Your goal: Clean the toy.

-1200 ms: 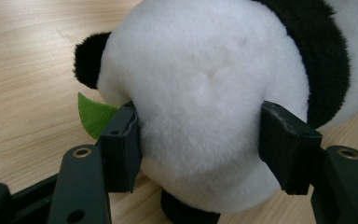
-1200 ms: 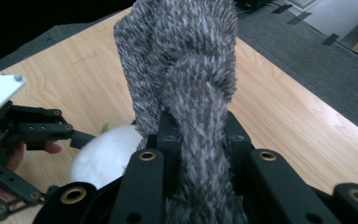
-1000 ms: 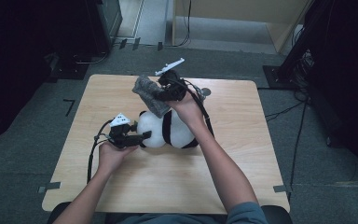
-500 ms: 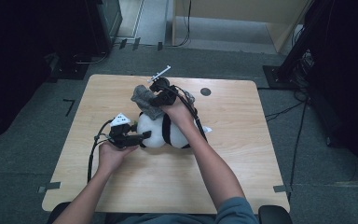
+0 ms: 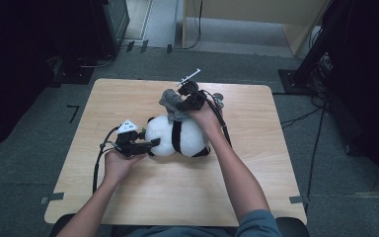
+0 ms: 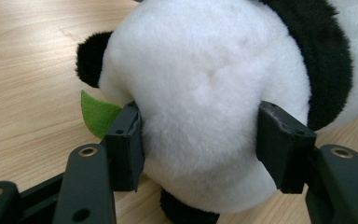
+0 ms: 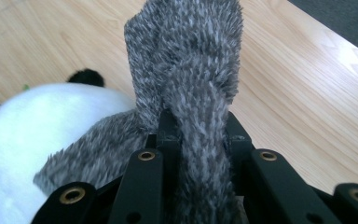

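A black-and-white panda plush (image 5: 177, 137) lies on the wooden table (image 5: 256, 163). My left gripper (image 5: 151, 144) is shut on its white head (image 6: 200, 93), with a pad (image 6: 128, 144) pressed into the fur on each side. A green leaf (image 6: 97, 115) sticks out by the left pad. My right gripper (image 5: 185, 101) is just above the panda's back, shut on a grey furry cloth (image 5: 170, 100). In the right gripper view the cloth (image 7: 191, 56) bunches up between the closed jaws and drapes onto the panda (image 7: 42, 135).
A small dark round thing (image 5: 218, 97) lies on the table behind the right hand. Cables trail from both grippers across the wood. Black equipment stands on the floor to the left (image 5: 108, 24) and right (image 5: 325, 54) of the table.
The right gripper has come down with the grey cloth, closer to the panda's back, and its top plate has tilted. The left gripper and the panda stayed put.
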Demonstrator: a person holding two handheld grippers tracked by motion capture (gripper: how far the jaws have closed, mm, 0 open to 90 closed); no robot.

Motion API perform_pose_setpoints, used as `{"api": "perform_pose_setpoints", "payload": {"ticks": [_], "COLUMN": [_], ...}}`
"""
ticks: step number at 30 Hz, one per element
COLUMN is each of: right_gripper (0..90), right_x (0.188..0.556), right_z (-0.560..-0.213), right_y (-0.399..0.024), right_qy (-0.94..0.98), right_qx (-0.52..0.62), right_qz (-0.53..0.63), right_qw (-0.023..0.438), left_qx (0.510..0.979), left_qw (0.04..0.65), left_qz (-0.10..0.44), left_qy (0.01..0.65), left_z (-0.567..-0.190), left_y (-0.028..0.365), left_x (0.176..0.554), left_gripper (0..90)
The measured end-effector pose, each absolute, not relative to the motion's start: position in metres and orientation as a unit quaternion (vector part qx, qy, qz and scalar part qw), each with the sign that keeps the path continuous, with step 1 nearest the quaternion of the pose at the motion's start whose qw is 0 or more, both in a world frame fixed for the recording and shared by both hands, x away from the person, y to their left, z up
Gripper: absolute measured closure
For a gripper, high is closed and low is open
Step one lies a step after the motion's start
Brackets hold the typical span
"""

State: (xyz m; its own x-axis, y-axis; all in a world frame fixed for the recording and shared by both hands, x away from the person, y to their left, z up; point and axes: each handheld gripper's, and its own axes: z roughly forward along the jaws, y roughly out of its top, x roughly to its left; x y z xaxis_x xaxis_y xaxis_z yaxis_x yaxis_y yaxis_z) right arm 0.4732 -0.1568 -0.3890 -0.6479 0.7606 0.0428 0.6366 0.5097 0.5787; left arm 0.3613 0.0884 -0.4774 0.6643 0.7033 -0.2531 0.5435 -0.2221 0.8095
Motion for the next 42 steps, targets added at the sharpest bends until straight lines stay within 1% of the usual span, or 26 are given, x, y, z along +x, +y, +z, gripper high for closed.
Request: {"api": "perform_pose_setpoints", "payload": {"ticks": [8, 25, 34, 38, 42], "right_gripper": [74.6, 74.7, 74.9, 75.3, 75.3], "right_x": [0.473, 0.465, 0.462, 0.461, 0.464], "right_z": [-0.384, -0.390, -0.395, -0.387, -0.372], "right_y": [-0.186, -0.243, -0.258, -0.260, -0.254], "right_qy": [0.848, 0.827, 0.825, 0.817, 0.817], "right_qx": [0.429, 0.469, 0.480, 0.483, 0.477], "right_qz": [0.288, 0.283, 0.271, 0.287, 0.294], "right_qw": [0.117, 0.125, 0.127, 0.131, 0.138], "left_qx": [0.777, 0.777, 0.777, 0.776, 0.777], "left_qw": [0.477, 0.478, 0.479, 0.479, 0.478], "left_qz": [0.082, 0.084, 0.085, 0.085, 0.085], "left_qy": [0.401, 0.400, 0.400, 0.401, 0.401], "left_z": [-0.478, -0.478, -0.479, -0.479, -0.478], "left_y": [0.089, 0.089, 0.089, 0.089, 0.089], "left_x": [0.361, 0.361, 0.361, 0.362, 0.361], "left_gripper": [40.0, 40.1, 39.9, 39.9, 39.9]}}
